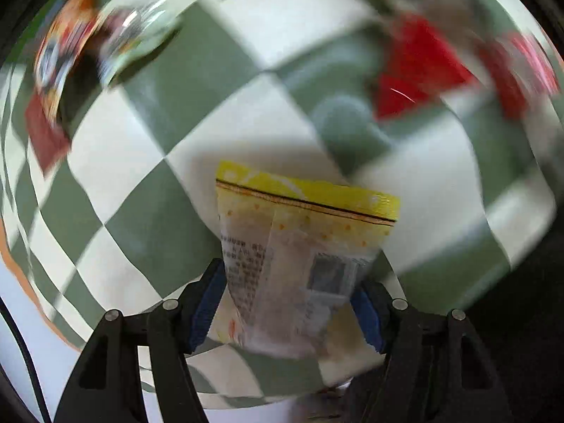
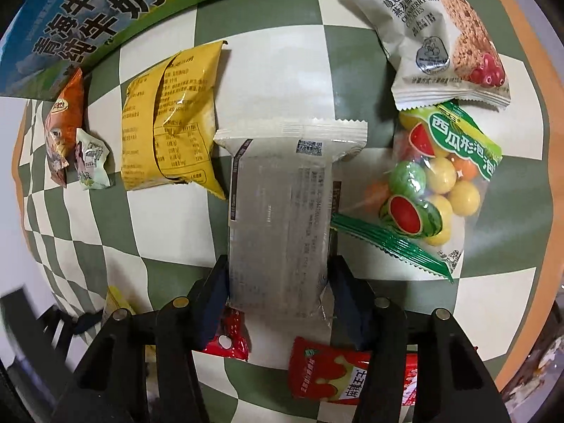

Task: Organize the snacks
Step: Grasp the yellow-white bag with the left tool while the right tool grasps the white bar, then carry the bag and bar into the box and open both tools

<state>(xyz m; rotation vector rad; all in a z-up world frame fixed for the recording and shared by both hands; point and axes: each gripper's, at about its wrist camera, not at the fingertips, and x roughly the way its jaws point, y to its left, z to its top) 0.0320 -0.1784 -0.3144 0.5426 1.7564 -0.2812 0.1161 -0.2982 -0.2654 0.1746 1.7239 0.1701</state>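
Lying between closed right gripper (image 2: pixel 278 282) pads, white packet (image 2: pixel 282 211); left gripper (image 1: pixel 289 299) clamps yellow packet (image 1: pixel 299 246).

Green-and-white checkered table cloth (image 2: pixel 169 225) with an orange border. A white packet (image 2: pixel 282 218) with grey print, a yellow packet (image 2: pixel 169 120), a clear bag (image 2: pixel 433 183) of red, green, yellow sweets, and a yellow-topped packet (image 1: pixel 299 246).

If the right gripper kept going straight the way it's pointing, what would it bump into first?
Nothing new, probably: the white snack packet already sits between the jaws of the right gripper, pads at its sides. Pushing straight on would likely press it into the checkered tablecloth underneath.
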